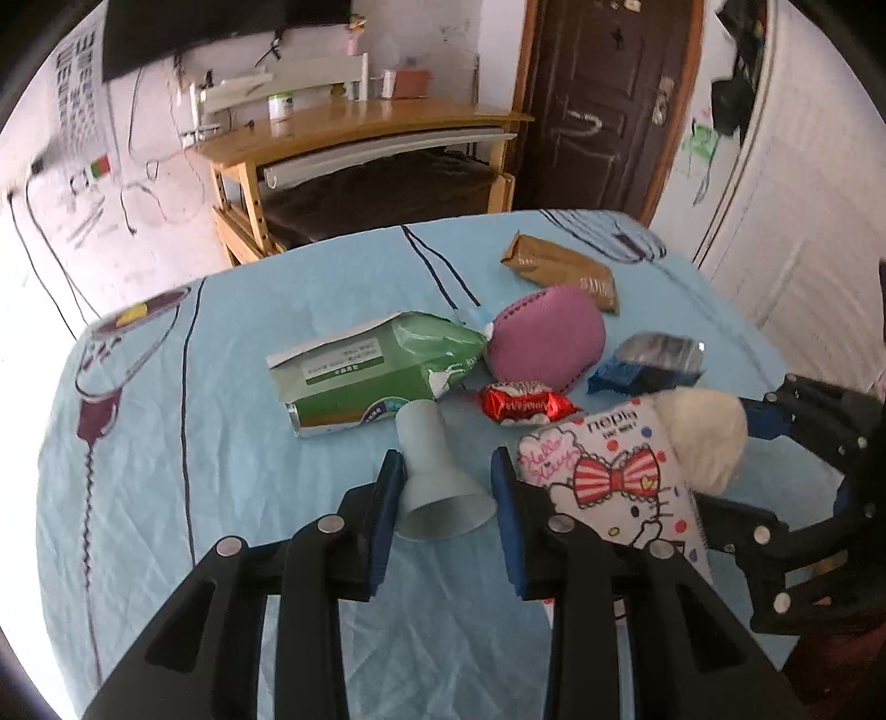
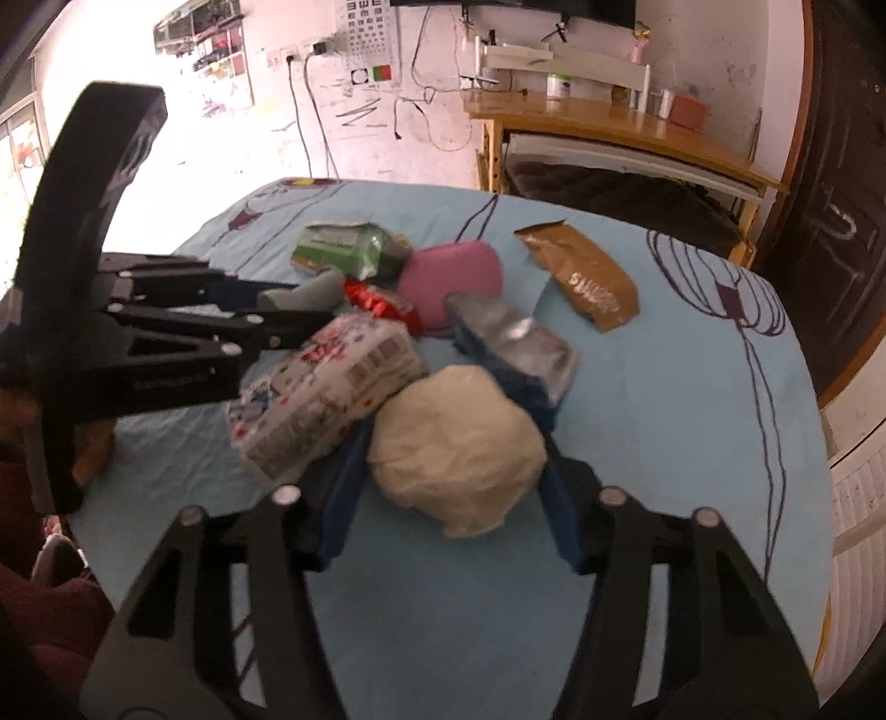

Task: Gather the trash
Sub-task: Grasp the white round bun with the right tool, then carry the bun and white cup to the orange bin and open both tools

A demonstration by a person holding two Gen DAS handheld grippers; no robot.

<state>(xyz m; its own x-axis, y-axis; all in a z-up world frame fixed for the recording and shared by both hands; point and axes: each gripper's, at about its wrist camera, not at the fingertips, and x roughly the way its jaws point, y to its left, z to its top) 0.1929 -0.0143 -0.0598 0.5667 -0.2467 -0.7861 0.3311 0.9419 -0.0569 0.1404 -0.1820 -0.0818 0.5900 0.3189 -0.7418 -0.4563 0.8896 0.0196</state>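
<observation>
From my feed I see a pale blue patterned cloth (image 1: 232, 443) over the worktop, a wooden desk (image 1: 354, 124) by the far wall, a dark brown door (image 1: 603, 105) beside it, an eye chart (image 2: 368, 30) — cables (image 2: 310, 111) trailing below, a white tub (image 1: 281, 105) on the desk.

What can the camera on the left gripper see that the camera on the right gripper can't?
Only the left view shows the cartoon bow printed on the tissue pack and the open mouth of the pale blue cup between the left gripper pads. Only the right view shows the pack's barcode side and the bright window. Both show the white wad, pink pouch, green wrapper, brown packet and red candy wrapper.
</observation>
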